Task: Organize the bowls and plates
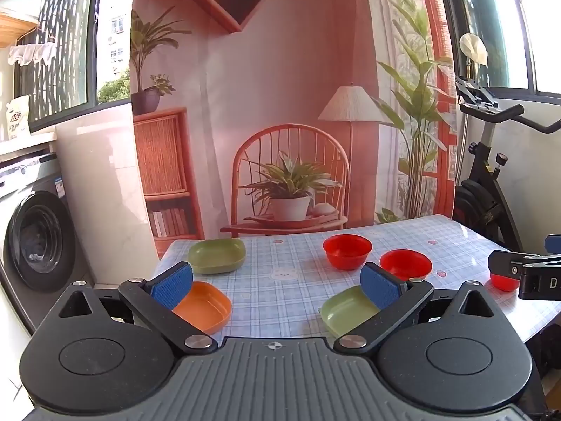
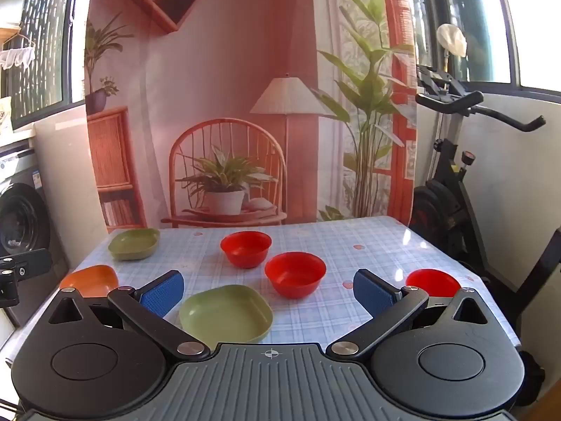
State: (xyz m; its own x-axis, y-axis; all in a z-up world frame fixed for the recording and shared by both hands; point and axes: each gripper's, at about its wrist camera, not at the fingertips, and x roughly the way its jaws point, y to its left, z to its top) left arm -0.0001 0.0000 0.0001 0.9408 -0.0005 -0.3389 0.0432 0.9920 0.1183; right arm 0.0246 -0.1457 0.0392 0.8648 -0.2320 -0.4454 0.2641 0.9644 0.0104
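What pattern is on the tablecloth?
A light blue and white plaid tablecloth with small pink spots, clearest in the right wrist view.

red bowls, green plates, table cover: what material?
Red bowls: likely thin moulded plastic, glossy, with a uniform saturated colour and soft highlights on the rim. Green plates: probably plastic too, more satin, with rounded-square moulded edges. Table cover: looks like vinyl or oilcloth, with a printed check and strong window glare.

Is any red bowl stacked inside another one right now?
No, in the right wrist view the three red bowls sit apart on the table, each empty, with bare cloth between them.
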